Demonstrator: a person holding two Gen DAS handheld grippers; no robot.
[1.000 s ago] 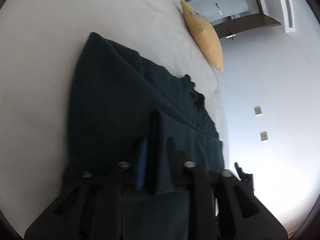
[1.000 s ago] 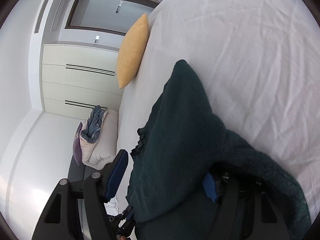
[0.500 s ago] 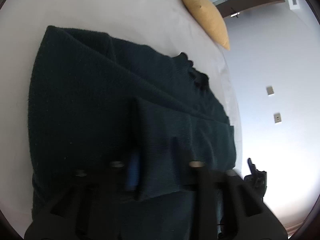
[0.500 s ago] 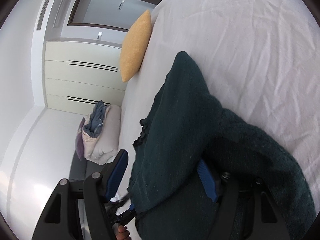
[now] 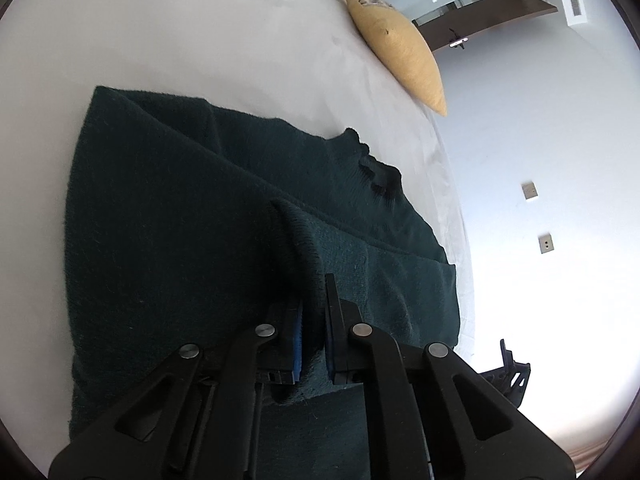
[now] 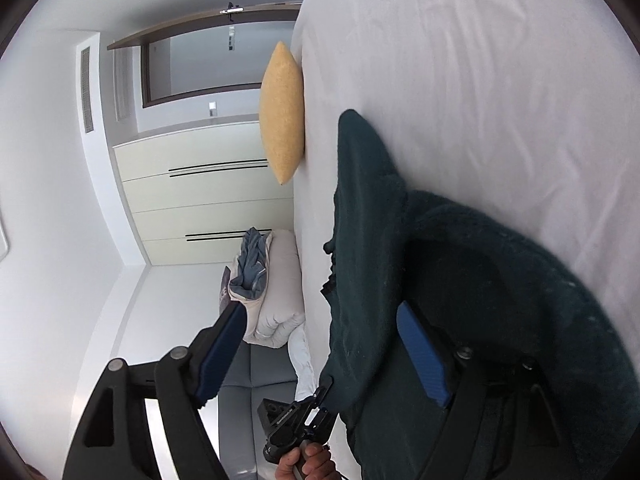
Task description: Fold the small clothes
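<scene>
The left gripper [image 5: 312, 332] is pressed together, pinching a raised fold at the hem of the dark green sweater [image 5: 168, 232]. The right gripper [image 6: 324, 356] stands spread and its jaws are opening; one blue pad is tucked under a draped part of the sweater, the other hangs free past the bed's edge, so nothing is pinched. The sweater lies along the near edge of the bed [image 5: 200, 32], toward the corner away from the yellow pillow [image 5: 400, 44]. To do this fold well, I would keep the left pinch firm, take a matching hem corner with the right, and carry both over evenly so the edges meet flat
</scene>
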